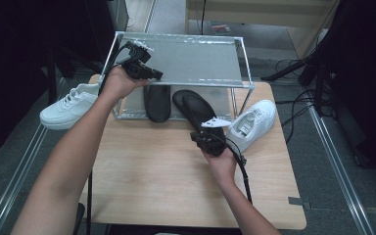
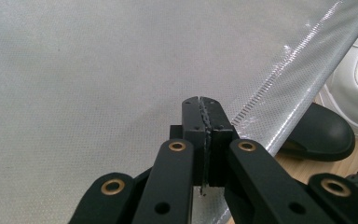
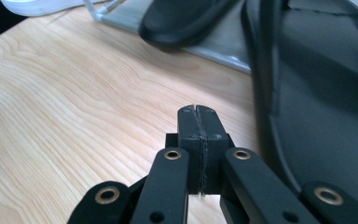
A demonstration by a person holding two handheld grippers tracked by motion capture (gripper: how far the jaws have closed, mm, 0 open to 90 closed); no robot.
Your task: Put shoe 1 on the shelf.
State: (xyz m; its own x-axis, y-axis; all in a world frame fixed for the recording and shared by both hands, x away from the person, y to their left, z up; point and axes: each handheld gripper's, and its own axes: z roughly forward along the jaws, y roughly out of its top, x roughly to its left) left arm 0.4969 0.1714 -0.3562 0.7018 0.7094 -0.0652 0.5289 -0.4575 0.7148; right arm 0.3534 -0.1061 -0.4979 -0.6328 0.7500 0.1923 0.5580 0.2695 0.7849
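Note:
A metal shoe rack [image 1: 188, 61] with a grey mesh top shelf [image 2: 98, 70] stands at the back of the wooden table [image 1: 156, 171]. My left gripper [image 1: 156, 76] [image 2: 200, 100] is shut and empty, held just over the shelf's front left part. One black slipper [image 1: 156, 100] [image 3: 182, 18] lies on the lower shelf. A second black slipper [image 1: 193, 107] [image 3: 317, 93] sticks out onto the table. My right gripper [image 1: 197, 135] [image 3: 196, 109] is shut and empty, low over the table beside the near end of that second slipper.
A white sneaker [image 1: 252, 122] [image 2: 354, 88] lies on the table right of the rack. Another white sneaker [image 1: 71, 105] sits at the table's left edge. Bare wood spreads across the near half of the table. Cables and stands crowd the floor at the right.

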